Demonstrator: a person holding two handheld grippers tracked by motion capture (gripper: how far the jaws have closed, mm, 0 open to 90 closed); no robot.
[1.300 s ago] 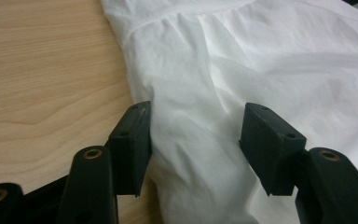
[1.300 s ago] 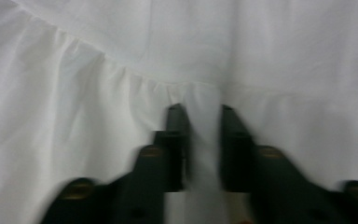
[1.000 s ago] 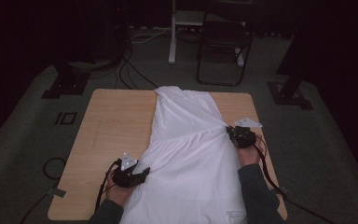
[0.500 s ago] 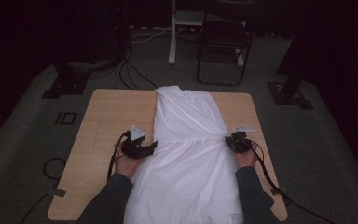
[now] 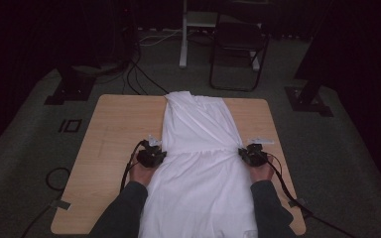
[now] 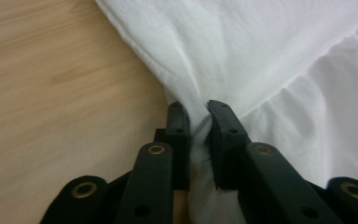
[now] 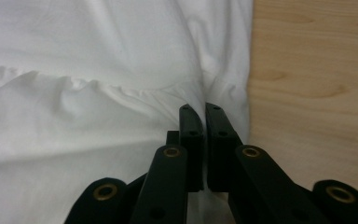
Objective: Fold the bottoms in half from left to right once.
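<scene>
A white garment (image 5: pixel 198 148) lies lengthwise down the middle of the wooden table (image 5: pixel 114 129), with a gathered seam across its waist. My left gripper (image 5: pixel 158 155) sits at the garment's left edge by that seam. Its jaws have just been closing, and in the left gripper view the left gripper (image 6: pixel 198 111) pinches a bunched fold of the white garment (image 6: pixel 270 51). My right gripper (image 5: pixel 243 154) is at the right end of the seam. In the right gripper view the right gripper (image 7: pixel 199 110) is shut on the edge of the white garment (image 7: pixel 98 70).
Bare wood of the table (image 6: pixel 60 84) lies left of the garment, and a narrower strip of table (image 7: pixel 317 79) lies to its right. The garment's hem hangs over the near edge between the person's dark sleeves (image 5: pixel 124 213). A chair (image 5: pixel 238 47) and stand bases stand on the floor beyond.
The left gripper moved forward along the garment's left edge to the waist seam and closed on the cloth. The right gripper sank toward the table. The garment now lies straighter.
</scene>
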